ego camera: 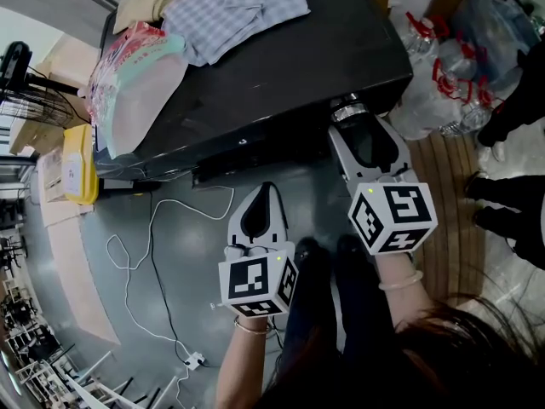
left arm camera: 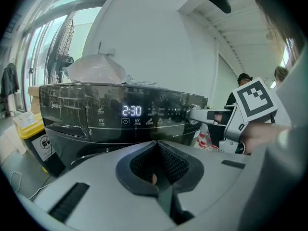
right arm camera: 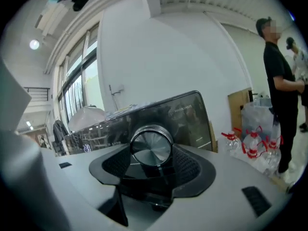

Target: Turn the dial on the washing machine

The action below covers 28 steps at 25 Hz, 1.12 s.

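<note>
The black washing machine stands in front of me, its display reading 2:30. Its silver dial sits at the right end of the control panel, also seen as the dial in the head view. My right gripper is shut on the dial, one jaw on each side of it, and the right gripper frames the dial's round face. My left gripper hangs back from the machine's front, shut on nothing; the left gripper points at the panel below the display.
Folded clothes and a plastic bag lie on the machine's lid. A yellow bin stands to its left. A white cable trails over the floor. Bagged water bottles and a standing person are at the right.
</note>
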### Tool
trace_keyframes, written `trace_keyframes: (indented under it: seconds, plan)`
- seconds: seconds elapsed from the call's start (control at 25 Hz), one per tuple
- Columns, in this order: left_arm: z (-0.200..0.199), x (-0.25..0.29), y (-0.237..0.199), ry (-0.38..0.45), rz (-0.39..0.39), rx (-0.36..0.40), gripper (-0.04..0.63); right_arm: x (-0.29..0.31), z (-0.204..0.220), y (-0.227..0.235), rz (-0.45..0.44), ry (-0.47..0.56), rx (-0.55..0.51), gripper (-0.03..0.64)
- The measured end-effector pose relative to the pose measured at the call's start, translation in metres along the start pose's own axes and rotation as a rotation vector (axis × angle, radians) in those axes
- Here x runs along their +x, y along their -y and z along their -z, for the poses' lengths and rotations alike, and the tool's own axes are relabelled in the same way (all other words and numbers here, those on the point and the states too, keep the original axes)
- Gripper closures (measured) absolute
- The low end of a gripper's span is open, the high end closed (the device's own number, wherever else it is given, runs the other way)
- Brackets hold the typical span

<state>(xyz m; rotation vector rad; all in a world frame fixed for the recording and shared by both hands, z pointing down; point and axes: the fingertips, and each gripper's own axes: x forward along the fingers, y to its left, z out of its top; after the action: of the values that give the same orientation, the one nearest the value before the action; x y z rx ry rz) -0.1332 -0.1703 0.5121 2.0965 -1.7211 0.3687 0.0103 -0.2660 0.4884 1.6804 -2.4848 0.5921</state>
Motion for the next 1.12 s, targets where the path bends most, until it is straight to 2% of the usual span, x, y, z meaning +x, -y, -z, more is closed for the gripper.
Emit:
trace_keyframes:
  seconds: [0.12,0.2,0.32,0.64,0.72,0.92,1.12]
  plan:
    - [0.0011,0.0007,0.0009,-0.001,0.002,-0.001,0.577,0.0001,-0.0004,0.0008,-0.028,0.024,0.103,0.324]
    - [0.0014,0.0010,0.0016,-0.001,0.004,-0.002,0.577,-0.0002,-0.0004,0.0009,-0.034,0.029,0.096,0.324]
    - [0.0018,0.0019,0.0018,-0.002,0.005,-0.002,0.577,-0.0005,-0.0010,0.0002,-0.024,0.019,0.017,0.324]
    - [0.0013,0.0021,0.0013,-0.003,0.001,-0.001,0.578,-0.0004,-0.0041,-0.0039,0.012,-0.010,-0.289,0.321]
    - [0.0011,0.0017,0.0009,-0.003,0.000,-0.001,0.578,-0.0005,-0.0045,-0.0048,0.013,-0.010,-0.309,0.325]
    - [0.0008,0.0025,0.0003,-0.002,-0.002,-0.003,0.577,-0.0002,-0.0047,-0.0026,-0.015,0.007,-0.180,0.325]
    - [0.0008,0.0036,0.0017,-0.003,0.001,-0.001,0.577,-0.0002,-0.0044,-0.0002,-0.043,0.025,0.013,0.325]
